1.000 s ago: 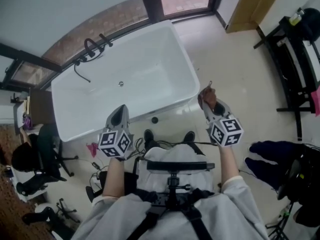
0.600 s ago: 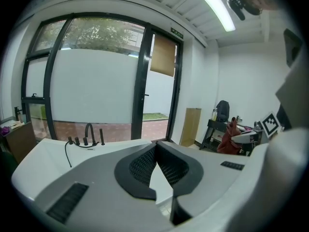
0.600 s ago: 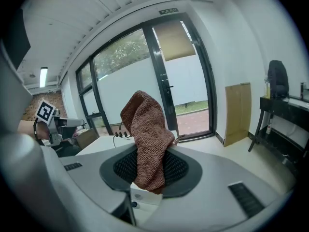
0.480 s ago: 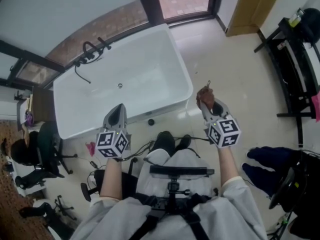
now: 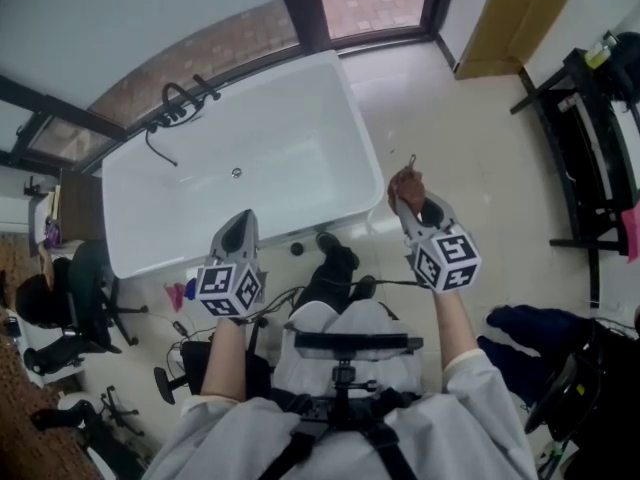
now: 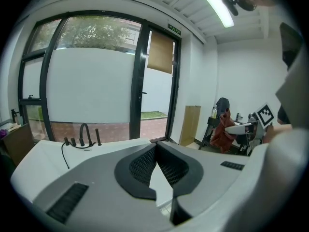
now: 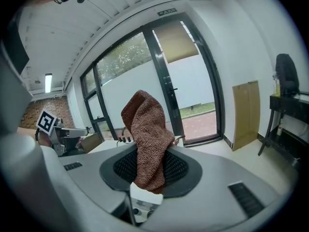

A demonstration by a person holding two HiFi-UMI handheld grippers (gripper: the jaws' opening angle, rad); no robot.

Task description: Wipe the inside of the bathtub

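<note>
Pale floor, bathtub far left: R gripper pinches brown cloth low, prob. soft, light, floppy; L gripper closed, empty.

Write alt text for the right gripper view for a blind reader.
A brown knitted cloth stands clamped in the right tool, filling the centre. Behind it lie a white bathtub edge and tall dark-framed glass doors.

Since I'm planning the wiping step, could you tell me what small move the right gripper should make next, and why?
Probably carry the right gripper forward and left over the bathtub rim: its fingers are shut on the brown cloth, which sits beside the tub, over the floor.
</note>
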